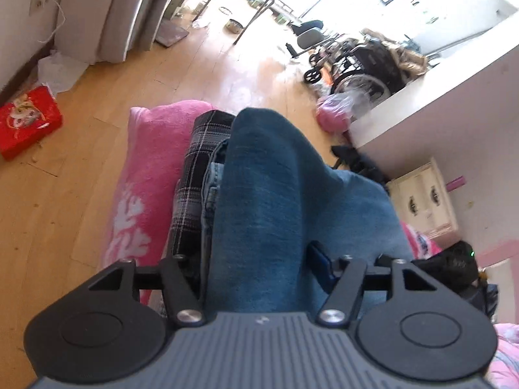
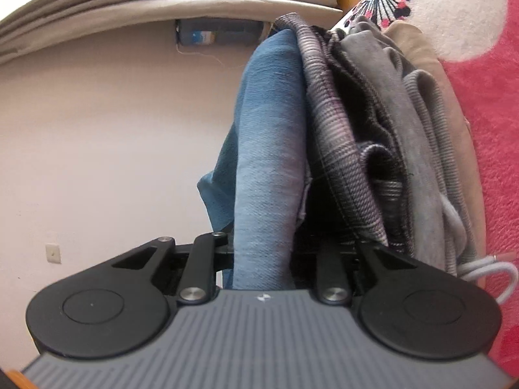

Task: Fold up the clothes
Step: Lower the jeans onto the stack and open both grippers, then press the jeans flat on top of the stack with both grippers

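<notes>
Jeans (image 1: 259, 201): clamped in my left gripper (image 1: 256, 272) and, apparently, my right gripper (image 2: 262, 259). Plaid garment (image 2: 340, 149) just right; pink blanket (image 1: 146, 162) beneath.

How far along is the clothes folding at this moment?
Done: hard to judge; no finished, flat folded item shows in either view. In hand: the blue denim garment runs between the jaws of both the left gripper and the right gripper, seemingly held up. Left: the plaid garment and grey knit garment lie bunched beside it on the pink blanket.
</notes>
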`<state>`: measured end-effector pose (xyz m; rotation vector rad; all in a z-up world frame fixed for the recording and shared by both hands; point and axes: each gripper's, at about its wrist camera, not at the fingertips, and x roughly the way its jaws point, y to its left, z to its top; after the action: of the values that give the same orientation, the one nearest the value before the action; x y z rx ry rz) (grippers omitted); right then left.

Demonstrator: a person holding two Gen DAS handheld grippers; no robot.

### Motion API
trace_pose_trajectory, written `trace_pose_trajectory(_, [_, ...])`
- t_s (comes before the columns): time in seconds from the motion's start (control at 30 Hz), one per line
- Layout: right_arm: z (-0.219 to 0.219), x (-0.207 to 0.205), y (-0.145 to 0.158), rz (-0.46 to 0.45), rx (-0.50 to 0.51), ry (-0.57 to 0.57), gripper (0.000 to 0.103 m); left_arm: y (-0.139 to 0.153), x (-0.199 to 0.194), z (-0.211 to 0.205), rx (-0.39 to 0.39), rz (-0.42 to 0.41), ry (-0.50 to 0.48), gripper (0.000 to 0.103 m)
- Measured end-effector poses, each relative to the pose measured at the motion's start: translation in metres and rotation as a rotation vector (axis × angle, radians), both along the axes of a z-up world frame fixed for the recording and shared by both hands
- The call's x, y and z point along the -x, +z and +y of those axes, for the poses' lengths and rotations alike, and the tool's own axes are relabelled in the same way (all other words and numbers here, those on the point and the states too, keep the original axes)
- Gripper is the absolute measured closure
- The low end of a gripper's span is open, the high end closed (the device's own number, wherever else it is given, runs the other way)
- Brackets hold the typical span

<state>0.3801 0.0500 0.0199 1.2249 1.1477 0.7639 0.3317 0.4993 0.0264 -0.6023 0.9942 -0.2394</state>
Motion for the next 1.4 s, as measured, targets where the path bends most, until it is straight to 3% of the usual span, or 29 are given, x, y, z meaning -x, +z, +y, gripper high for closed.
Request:
trace_pose_trajectory(0.17, [0.002, 0.023, 0.018, -0.119, 0.068, 0.012, 0.072, 0.026, 0.010, 0.006, -0.093, -0.072, 0.046, 0.036])
trace_pose_trajectory(0.23, [-0.009, 0.028, 0.029, -0.169, 0.084, -0.027, 0.055, 0.042, 0.021, 0.017, -0.108, -0.128, 0.110, 0.036])
trace_pose_trajectory(0.33, [-0.029, 0.052, 0.038, -0.231, 0.115, -0.074, 0.053, 0.063, 0.041, 0.023, -0.114, -0.197, 0.168, 0.037])
trace_pose_trajectory(0.47, [-0.025, 0.092, 0.064, -0.484, 0.316, -0.124, 0.057, 0.082, 0.068, -0.012, -0.233, -0.311, 0.064, 0.038])
trace_pose_trajectory(0.57, [-0.016, 0.131, 0.091, -0.700, 0.441, -0.157, 0.073, 0.082, 0.080, -0.049, -0.368, -0.374, -0.062, 0.038])
trace_pose_trajectory(0.63, [-0.013, 0.150, 0.106, -0.877, 0.511, -0.127, 0.081, 0.073, 0.081, -0.067, -0.425, -0.374, -0.133, 0.038])
trace_pose_trajectory(0.7, [0.002, 0.170, 0.116, -1.047, 0.604, -0.060, 0.082, 0.056, 0.077, -0.076, -0.461, -0.331, -0.155, 0.038])
trace_pose_trajectory(0.77, [0.034, 0.185, 0.112, -1.146, 0.732, 0.056, 0.083, 0.044, 0.075, -0.079, -0.491, -0.312, -0.146, 0.038])
trace_pose_trajectory(0.87, [0.068, 0.194, 0.080, -1.163, 0.902, 0.196, 0.085, 0.038, 0.071, -0.076, -0.486, -0.294, -0.110, 0.038])
trace_pose_trajectory(0.97, [0.083, 0.203, 0.072, -1.230, 0.992, 0.237, 0.085, 0.040, 0.073, -0.077, -0.500, -0.298, -0.105, 0.038])
trace_pose_trajectory(1.03, [0.075, 0.197, 0.085, -1.231, 0.933, 0.213, 0.087, 0.041, 0.076, -0.079, -0.518, -0.304, -0.109, 0.037])
trace_pose_trajectory(1.13, [0.053, 0.177, 0.123, -1.223, 0.835, 0.061, 0.087, 0.042, 0.075, -0.080, -0.523, -0.311, -0.103, 0.034])
trace_pose_trajectory(1.23, [0.034, 0.137, 0.148, -1.197, 0.836, -0.061, 0.087, 0.039, 0.076, -0.085, -0.534, -0.321, -0.095, 0.031])
trace_pose_trajectory(1.33, [0.033, 0.064, 0.126, -1.054, 0.877, -0.052, 0.087, 0.036, 0.073, -0.088, -0.544, -0.327, -0.093, 0.030])
trace_pose_trajectory(1.4, [0.026, 0.028, 0.102, -0.905, 0.864, -0.033, 0.091, 0.036, 0.071, -0.087, -0.530, -0.330, -0.092, 0.030])
